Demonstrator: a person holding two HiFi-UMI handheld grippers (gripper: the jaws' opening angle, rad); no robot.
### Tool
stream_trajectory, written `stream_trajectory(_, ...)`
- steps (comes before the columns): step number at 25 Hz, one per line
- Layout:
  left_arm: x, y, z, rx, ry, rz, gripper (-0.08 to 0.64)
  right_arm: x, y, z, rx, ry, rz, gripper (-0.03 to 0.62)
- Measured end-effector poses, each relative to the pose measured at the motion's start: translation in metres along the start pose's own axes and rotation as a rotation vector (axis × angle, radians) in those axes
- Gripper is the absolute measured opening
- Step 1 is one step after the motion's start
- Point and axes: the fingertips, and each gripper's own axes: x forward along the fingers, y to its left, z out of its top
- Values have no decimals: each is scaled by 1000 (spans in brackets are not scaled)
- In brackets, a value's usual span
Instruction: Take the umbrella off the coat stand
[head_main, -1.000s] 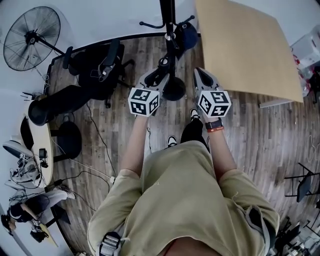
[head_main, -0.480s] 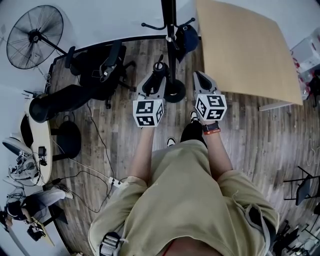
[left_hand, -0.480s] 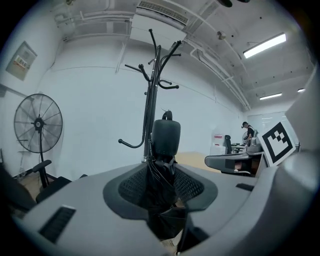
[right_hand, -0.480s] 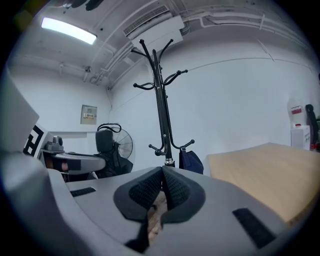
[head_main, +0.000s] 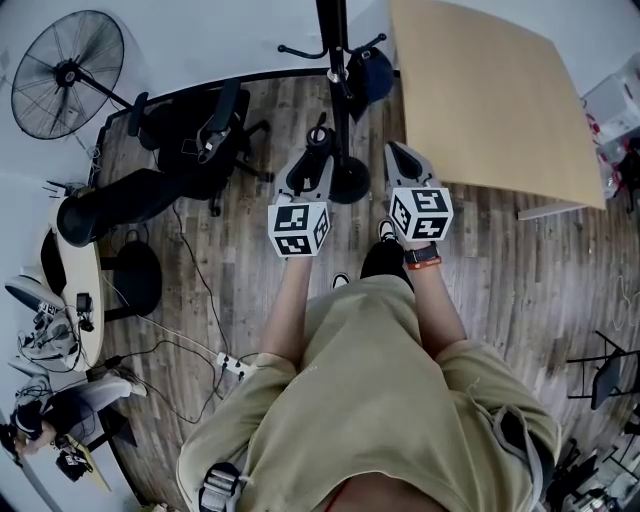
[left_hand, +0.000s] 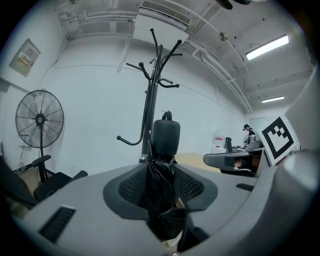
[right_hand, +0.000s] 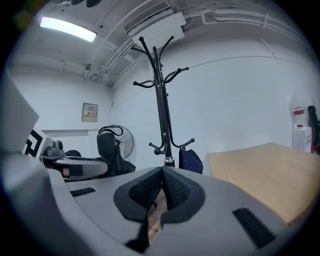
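Observation:
A folded black umbrella stands upright between the pads of my left gripper, which is shut on its body below the handle. In the head view its handle sticks up past the left gripper, just left of the coat stand's pole. The black coat stand rises behind it, hooks bare on this side. From the right gripper view the umbrella hangs well left of the stand, apart from it. My right gripper is shut with nothing between its pads, and sits right of the stand's base.
A dark blue bag hangs on a low hook of the stand. A wooden table is at the right. An office chair and a floor fan stand at the left, with cables across the wooden floor.
My left gripper has drawn back a little toward the person and turned, carrying the umbrella with it. The right gripper has hardly moved.

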Motion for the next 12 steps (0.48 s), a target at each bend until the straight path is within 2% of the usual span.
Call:
stream_trajectory(6,11,3,0,-13,2,15,169,5,-12,-3,8,7,2,12)
stream_trajectory(12,31,-8,-4,-9,23,-26,170,13,-19,-5,2,16,22,12)
